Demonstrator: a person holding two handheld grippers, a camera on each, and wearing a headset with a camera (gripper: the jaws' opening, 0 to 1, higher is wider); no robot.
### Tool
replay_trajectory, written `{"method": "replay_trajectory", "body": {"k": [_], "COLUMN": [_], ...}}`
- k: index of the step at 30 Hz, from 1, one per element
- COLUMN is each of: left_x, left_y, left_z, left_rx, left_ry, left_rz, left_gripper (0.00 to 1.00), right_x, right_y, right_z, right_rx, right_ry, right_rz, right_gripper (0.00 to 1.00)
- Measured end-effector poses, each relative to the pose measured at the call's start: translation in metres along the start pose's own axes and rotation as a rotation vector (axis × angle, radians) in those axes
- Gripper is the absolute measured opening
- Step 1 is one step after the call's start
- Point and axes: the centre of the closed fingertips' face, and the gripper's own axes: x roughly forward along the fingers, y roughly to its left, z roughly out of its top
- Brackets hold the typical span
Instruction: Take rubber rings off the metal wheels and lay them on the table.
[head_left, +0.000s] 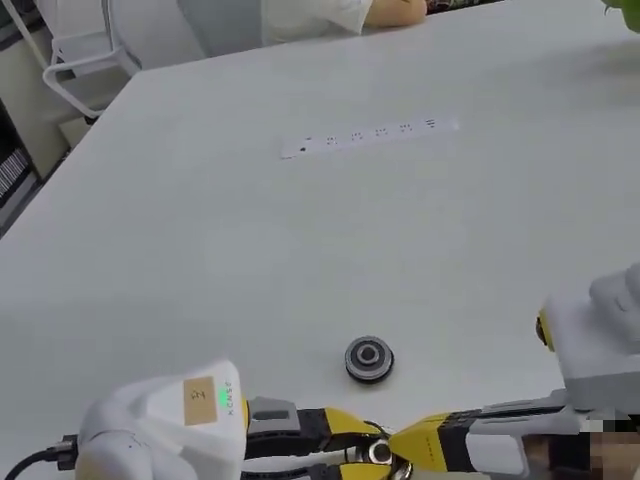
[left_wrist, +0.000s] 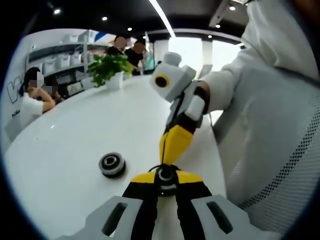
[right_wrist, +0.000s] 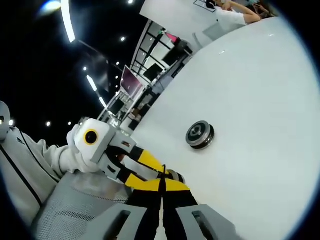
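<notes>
**At the counter's near edge: both grippers on one wheel**

Near edge, centre: left gripper (left_wrist: 167, 175) is clamped on a small metal wheel (head_left: 378, 453), held just above the counter (head_left: 300, 250), likely to steady it. Right gripper (right_wrist: 161, 184) meets it nose to nose with its jaws pressed together at the wheel's rim, probably to pinch the rubber ring, which is too small to make out. Second wheel (head_left: 369, 358) lies flat just beyond, its dark ring seemingly on, likely next. Stripping looks not yet done

Black-ringed metal wheel (head_left: 369, 359) flat on table (head_left: 300, 240)
</notes>
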Motion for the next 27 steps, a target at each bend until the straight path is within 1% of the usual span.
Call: {"method": "replay_trajectory", "body": {"k": [2, 5, 7, 9, 10, 12, 14, 15, 18, 20, 22, 23, 25, 27], "left_x": [0.0, 0.0, 0.0, 0.0, 0.0, -0.001, -0.002, -0.003, -0.005, -0.008, -0.012, -0.014, -0.02, -0.027], "left_y": [0.0, 0.0, -0.003, -0.004, -0.005, -0.006, -0.006, -0.007, -0.009, -0.012, -0.012, -0.012, -0.012, -0.011], "left_z": [0.0, 0.0, 0.0, 0.0, 0.001, 0.006, 0.012, 0.014, 0.018, 0.022, 0.024, 0.025, 0.03, 0.038], "left_rx": [0.0, -0.018, 0.008, 0.016, 0.011, 0.015, 0.038, 0.044, 0.042, 0.066, 0.094, 0.095, 0.109, 0.109], "left_ry": [0.01, 0.022, 0.036, 0.049, 0.053, 0.051, 0.04, 0.041, 0.049, 0.043, 0.057, 0.057, 0.043, 0.035], "left_rz": [0.001, -0.003, -0.008, -0.012, -0.012, -0.017, -0.016, -0.017, -0.026, -0.032, -0.037, -0.034, -0.037, -0.035], "left_gripper": [0.13, 0.14, 0.15, 0.17, 0.18, 0.21, 0.24, 0.24, 0.27, 0.31, 0.31, 0.31, 0.35, 0.42], "right_x": [-0.001, -0.002, -0.002, -0.003, -0.004, -0.007, -0.011, -0.012, -0.016, -0.02, -0.025, -0.027, -0.032, -0.037], "right_y": [-0.003, -0.002, -0.002, -0.002, -0.001, 0.002, 0.004, 0.005, 0.005, 0.007, 0.009, 0.01, 0.012, 0.015], "right_z": [-0.001, -0.003, -0.005, -0.005, -0.004, -0.001, 0.004, 0.004, 0.006, 0.008, 0.011, 0.012, 0.015, 0.018], "right_rx": [-0.003, -0.009, -0.007, -0.016, -0.018, -0.024, -0.01, -0.012, -0.021, -0.024, -0.037, -0.044, -0.042, -0.048], "right_ry": [0.007, 0.018, 0.025, 0.03, 0.031, 0.023, 0.005, 0.003, 0.002, -0.007, -0.012, -0.018, -0.031, -0.037], "right_rz": [-0.013, -0.01, -0.012, -0.022, -0.023, -0.027, -0.026, -0.029, -0.056, -0.059, -0.072, -0.075, -0.077, -0.083], "right_gripper": [0.0, 0.0, 0.0, 0.0, 0.0, 0.0, 0.0, 0.0, 0.0, 0.0, 0.0, 0.0, 0.0, 0.0]}}
